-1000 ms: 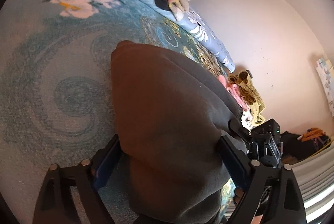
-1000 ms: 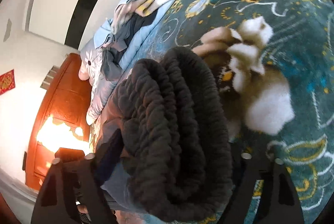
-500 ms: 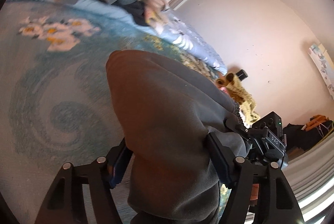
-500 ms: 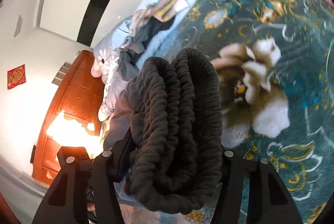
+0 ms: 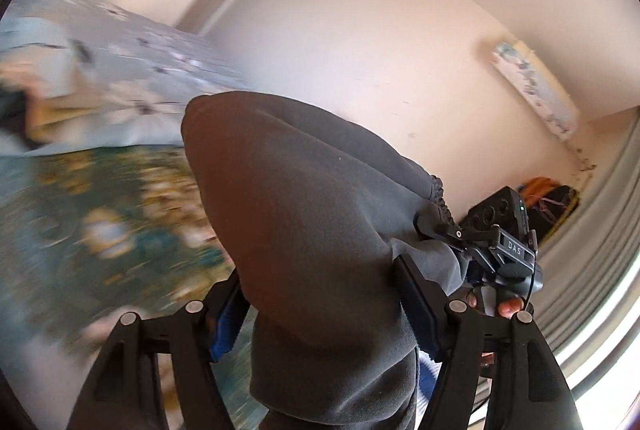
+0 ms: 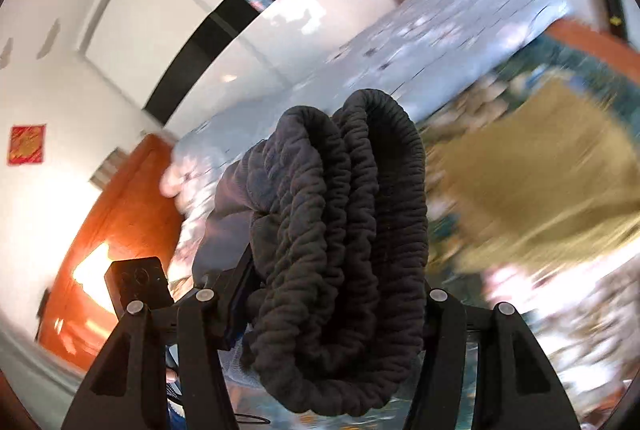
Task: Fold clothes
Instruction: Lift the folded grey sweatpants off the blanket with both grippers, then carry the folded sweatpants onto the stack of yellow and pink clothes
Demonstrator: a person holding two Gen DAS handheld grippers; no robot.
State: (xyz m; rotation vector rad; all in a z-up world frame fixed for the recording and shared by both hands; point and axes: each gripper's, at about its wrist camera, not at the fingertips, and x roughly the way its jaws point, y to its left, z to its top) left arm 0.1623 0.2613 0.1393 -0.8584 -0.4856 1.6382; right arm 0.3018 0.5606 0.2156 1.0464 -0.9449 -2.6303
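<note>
Grey fleece, folded thick, fills both views: the garment [image 5: 304, 230] is pinched at one end by the left gripper [image 5: 320, 294], its jaws pressed into the bundle from either side. The right gripper [image 6: 332, 294] clamps the gathered elastic waistband [image 6: 352, 213] of the same garment (three ribbed rolls stacked between its jaws). Lifted clear, the garment hangs above the bed [image 5: 100, 213], whose teal floral cover is blurred. Beyond the bed lies a pale blue quilt [image 6: 420, 41]; a wooden headboard [image 6: 120, 213] stands at its end.
</note>
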